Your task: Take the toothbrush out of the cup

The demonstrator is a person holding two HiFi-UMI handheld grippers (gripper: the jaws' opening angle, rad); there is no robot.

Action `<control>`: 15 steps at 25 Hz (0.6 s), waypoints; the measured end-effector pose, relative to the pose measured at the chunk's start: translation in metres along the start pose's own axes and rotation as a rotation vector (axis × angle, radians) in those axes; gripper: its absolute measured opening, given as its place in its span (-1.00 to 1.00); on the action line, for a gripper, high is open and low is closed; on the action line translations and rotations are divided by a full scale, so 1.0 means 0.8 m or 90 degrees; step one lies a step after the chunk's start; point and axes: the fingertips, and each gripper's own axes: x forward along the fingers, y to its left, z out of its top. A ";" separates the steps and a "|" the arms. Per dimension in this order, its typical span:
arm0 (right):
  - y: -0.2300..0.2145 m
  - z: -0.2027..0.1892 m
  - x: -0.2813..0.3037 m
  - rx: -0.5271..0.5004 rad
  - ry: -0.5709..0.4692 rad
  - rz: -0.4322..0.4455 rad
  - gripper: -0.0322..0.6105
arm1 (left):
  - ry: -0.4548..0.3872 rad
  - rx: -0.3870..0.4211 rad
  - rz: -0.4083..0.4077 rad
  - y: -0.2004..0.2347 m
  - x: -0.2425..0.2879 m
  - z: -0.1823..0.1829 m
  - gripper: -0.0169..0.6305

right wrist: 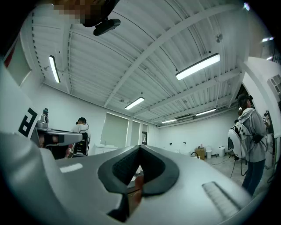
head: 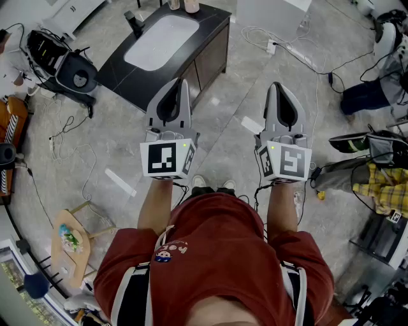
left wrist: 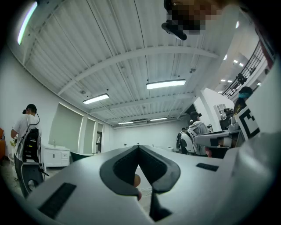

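Head view: the left claw and the right claw are both closed tight, with nothing in them. Ahead stands the dark counter with a white sink. Two cups stand at its far edge. The toothbrush is too small to see.

pale grey left gripper and right gripper, black-and-white square markers at their backs; red shirt; dark counter, white basin; grey veined floor.
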 end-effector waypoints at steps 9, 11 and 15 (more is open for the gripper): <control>-0.054 -0.005 -0.028 0.022 -0.001 -0.011 -0.87 | 0.016 -0.002 -0.010 -0.058 0.011 -0.004 -0.93; -0.071 -0.011 -0.039 0.033 -0.003 -0.016 -0.87 | 0.025 0.002 -0.010 -0.076 0.013 -0.011 -0.93; -0.096 -0.025 -0.062 0.052 -0.002 -0.017 -0.88 | 0.042 0.008 -0.012 -0.106 0.014 -0.022 -0.93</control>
